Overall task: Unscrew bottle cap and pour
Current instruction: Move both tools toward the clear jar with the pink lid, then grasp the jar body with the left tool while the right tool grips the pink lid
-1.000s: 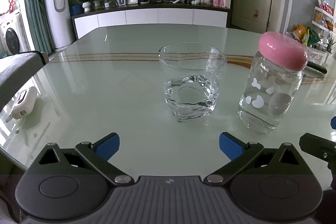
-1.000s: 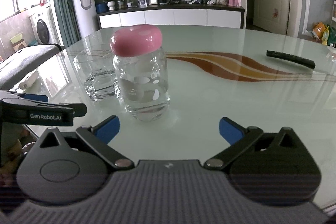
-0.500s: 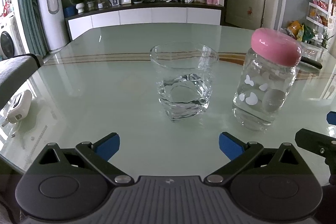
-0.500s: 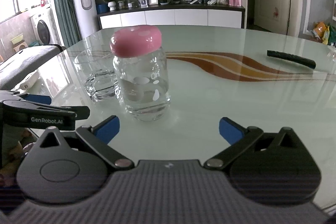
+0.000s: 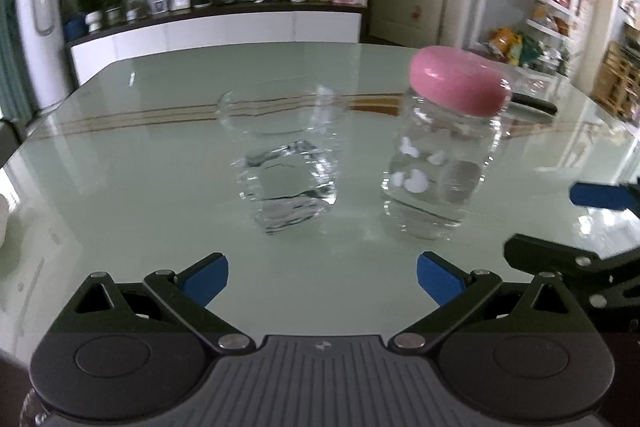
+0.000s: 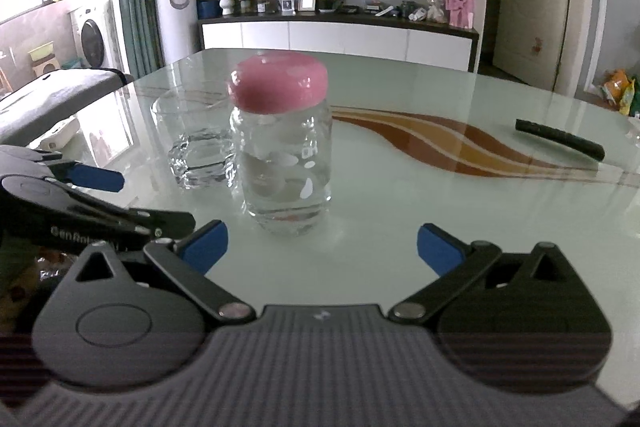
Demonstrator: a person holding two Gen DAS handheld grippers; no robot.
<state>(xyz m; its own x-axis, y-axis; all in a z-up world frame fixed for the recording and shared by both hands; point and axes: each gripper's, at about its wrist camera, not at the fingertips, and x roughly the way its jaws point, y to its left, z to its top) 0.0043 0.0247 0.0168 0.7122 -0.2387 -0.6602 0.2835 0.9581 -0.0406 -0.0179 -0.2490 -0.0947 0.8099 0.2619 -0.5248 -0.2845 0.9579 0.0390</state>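
A clear bottle with a pink cap stands upright on the glass table, with water in it. A clear drinking glass stands to its left. In the right wrist view the bottle with its cap is ahead and left of centre, the glass behind it. My left gripper is open and empty, short of both. My right gripper is open and empty, just short of the bottle. Each gripper shows at the edge of the other's view.
A black remote-like stick lies on the table at the right. A white object lies near the left edge. A grey chair stands at the left. A cabinet with a TV is beyond the table.
Both grippers have moved forward and a little to the right, so the bottle and glass look nearer. Both stay open. The bottle and glass have not moved.
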